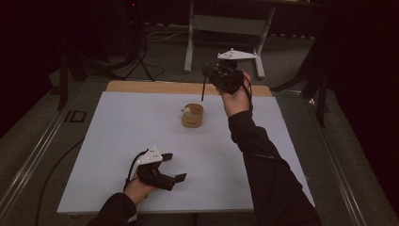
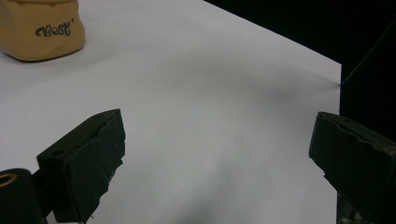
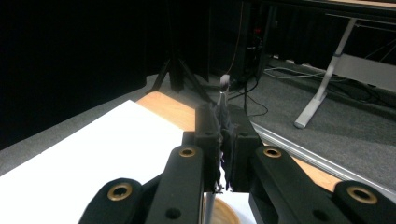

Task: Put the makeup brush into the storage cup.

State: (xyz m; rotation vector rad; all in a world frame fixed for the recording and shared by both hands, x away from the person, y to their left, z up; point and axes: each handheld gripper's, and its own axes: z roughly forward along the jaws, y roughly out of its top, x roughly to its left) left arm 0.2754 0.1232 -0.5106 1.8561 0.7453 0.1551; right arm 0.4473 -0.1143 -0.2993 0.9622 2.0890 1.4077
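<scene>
A squat tan cup marked "Best" stands on the white table top, a little behind its middle, with something small and pale at its rim. Above and just right of it, my right gripper is shut on a thin dark stick that hangs down over the table beside the cup. In the right gripper view the stick rises past the closed right gripper, ending in a small grey tip. My left gripper rests low at the near left, open and holding nothing. The left gripper shows the cup far off.
A wooden strip runs along the table's far edge. Beyond it stand a desk's grey legs and a dark tripod on grey carpet. A metal rail runs down the floor at the left.
</scene>
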